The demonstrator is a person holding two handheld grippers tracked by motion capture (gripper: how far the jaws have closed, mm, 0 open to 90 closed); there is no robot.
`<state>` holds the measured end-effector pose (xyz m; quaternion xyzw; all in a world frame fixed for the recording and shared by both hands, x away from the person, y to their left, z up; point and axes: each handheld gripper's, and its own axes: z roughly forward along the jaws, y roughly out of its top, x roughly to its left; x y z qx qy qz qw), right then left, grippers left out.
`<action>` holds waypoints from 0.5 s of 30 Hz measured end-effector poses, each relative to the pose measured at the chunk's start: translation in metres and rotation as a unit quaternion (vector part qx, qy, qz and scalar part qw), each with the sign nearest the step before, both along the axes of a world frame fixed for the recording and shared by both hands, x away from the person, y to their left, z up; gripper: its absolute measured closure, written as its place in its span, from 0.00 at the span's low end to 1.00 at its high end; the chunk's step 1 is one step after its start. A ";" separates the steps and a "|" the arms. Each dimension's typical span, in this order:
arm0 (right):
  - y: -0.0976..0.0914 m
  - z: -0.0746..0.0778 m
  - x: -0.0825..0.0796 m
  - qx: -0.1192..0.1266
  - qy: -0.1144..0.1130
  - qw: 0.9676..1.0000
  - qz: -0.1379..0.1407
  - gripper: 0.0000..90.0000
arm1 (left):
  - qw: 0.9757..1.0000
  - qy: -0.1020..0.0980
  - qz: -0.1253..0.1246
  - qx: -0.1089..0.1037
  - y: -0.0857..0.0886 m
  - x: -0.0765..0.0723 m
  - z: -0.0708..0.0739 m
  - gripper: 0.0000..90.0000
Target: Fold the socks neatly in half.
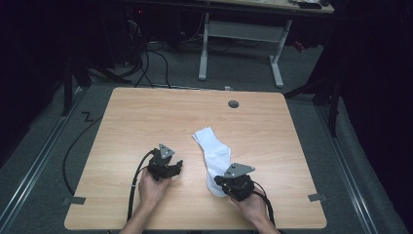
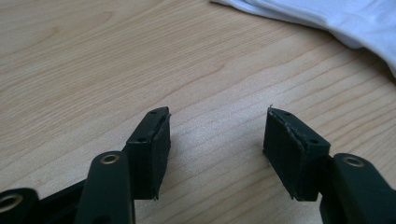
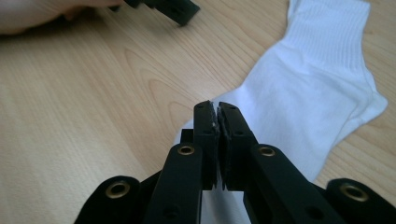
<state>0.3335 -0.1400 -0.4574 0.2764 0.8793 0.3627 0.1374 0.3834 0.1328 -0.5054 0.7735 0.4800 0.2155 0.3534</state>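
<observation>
The right gripper [image 3: 218, 108] is pinched closed over the toe end of the white sock [image 3: 308, 93], though whether fabric sits between its pads is unclear. The left gripper [image 2: 217, 116] stands open and empty just left of the sock. The sock lies flat on the table [image 1: 146, 112]; it looks barely started, nothing yet lifted or folded.

The table [image 1: 146, 117] is light wood with a small round hole, probably a cable hole [image 1: 233, 104]. A white sock [image 1: 214, 158] lies flat on it.

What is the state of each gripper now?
Left gripper: open, nothing between its jaws.
Right gripper: closed over the white sock; a grip cannot be told.
</observation>
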 end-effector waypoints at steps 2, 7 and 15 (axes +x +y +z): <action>0.003 0.005 -0.003 -0.001 -0.002 1.000 0.006 0.96 | 1.000 -0.002 0.003 -0.001 -0.001 0.000 0.000 0.45; 0.013 -0.002 -0.007 -0.009 0.022 0.999 0.023 0.88 | 1.000 -0.001 0.000 -0.001 -0.002 -0.001 0.000 0.43; -0.006 0.001 0.010 0.050 0.029 0.998 -0.024 0.74 | 0.999 0.001 -0.046 -0.028 -0.027 -0.004 0.007 0.43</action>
